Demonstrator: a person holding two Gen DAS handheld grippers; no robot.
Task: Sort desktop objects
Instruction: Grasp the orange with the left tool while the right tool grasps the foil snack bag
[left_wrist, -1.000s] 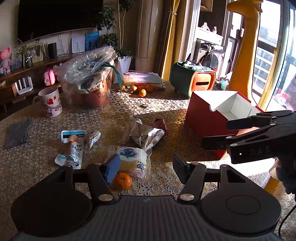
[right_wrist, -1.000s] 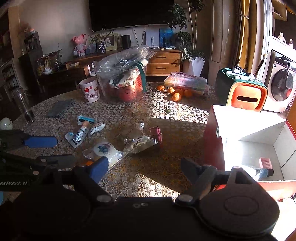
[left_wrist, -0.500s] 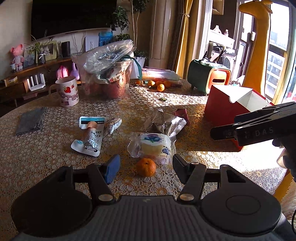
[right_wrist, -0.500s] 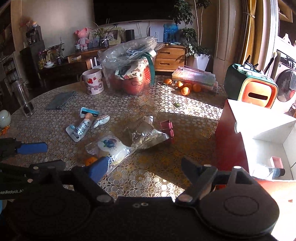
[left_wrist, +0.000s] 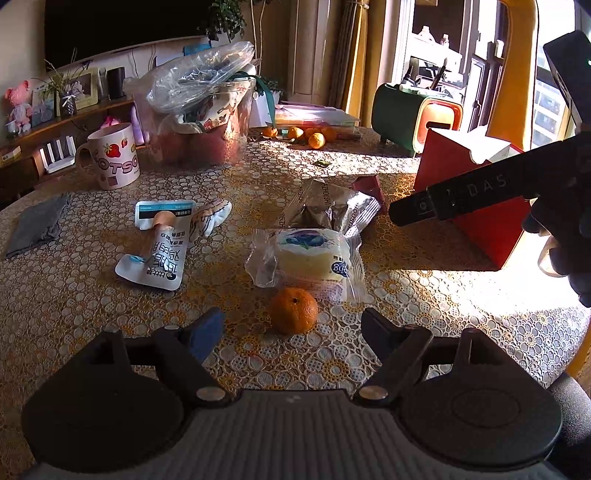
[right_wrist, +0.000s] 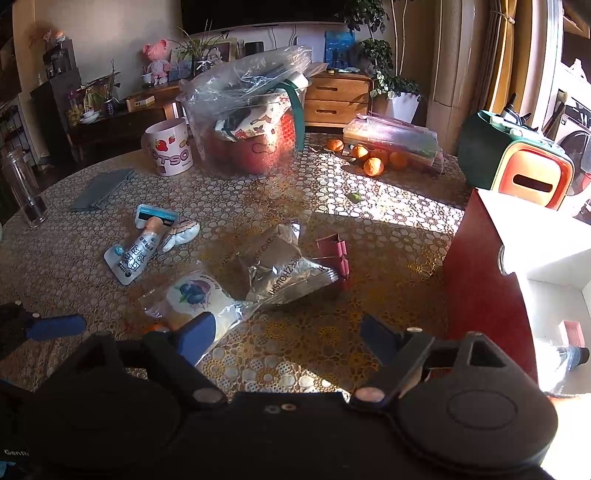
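sorting barely begun: red box (right_wrist: 480, 280) at 3 o'clock holds few items; mandarin (left_wrist: 293, 311), cake packet (left_wrist: 310, 258), pouch (left_wrist: 159, 254) left. left gripper (left_wrist: 291, 330) opening, empty; right gripper (right_wrist: 284, 332) spread, empty.

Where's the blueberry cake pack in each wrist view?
Left wrist: blueberry cake pack at centre, just beyond the mandarin that lies ahead of the opening left gripper.
Right wrist: lower left, partly behind the gripper's left finger.
Shared landmark: strawberry mug at the table's far left.

Mandarin (right_wrist: 157, 326) mostly behind tongs' finger.
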